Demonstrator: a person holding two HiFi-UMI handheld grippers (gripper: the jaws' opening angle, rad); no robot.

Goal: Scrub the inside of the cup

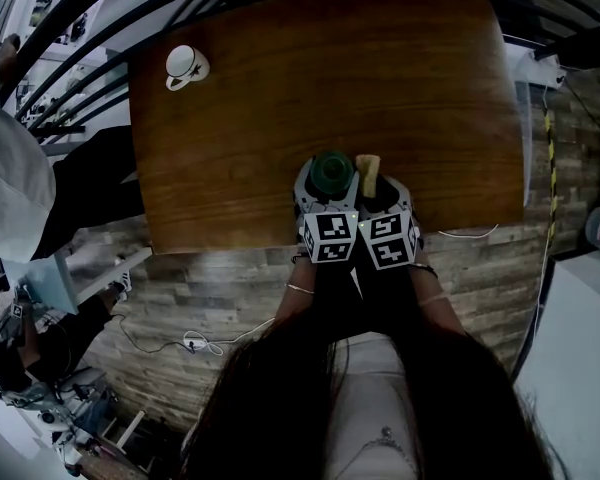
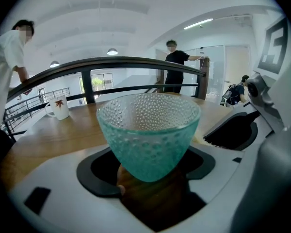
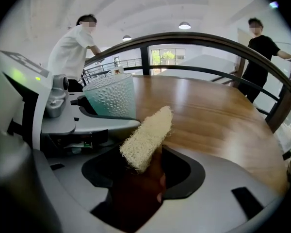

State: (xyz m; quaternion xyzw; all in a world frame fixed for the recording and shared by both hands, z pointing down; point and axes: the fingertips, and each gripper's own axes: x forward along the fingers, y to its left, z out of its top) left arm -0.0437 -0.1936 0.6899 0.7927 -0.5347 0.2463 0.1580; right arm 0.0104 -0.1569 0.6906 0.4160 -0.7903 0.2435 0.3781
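White mug (image 2: pixel 57 108): red leaf print. Teal cup (image 2: pixel 148 130) beside loofah scrubber (image 3: pixel 146 137).

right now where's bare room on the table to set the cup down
Bare wood: middle and right side of the table. A white mug takes the far left corner; the cup and loofah crowd the near edge.

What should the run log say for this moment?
left gripper: grips teal glass cup | right gripper: grips loofah scrubber | scrubbing not yet begun
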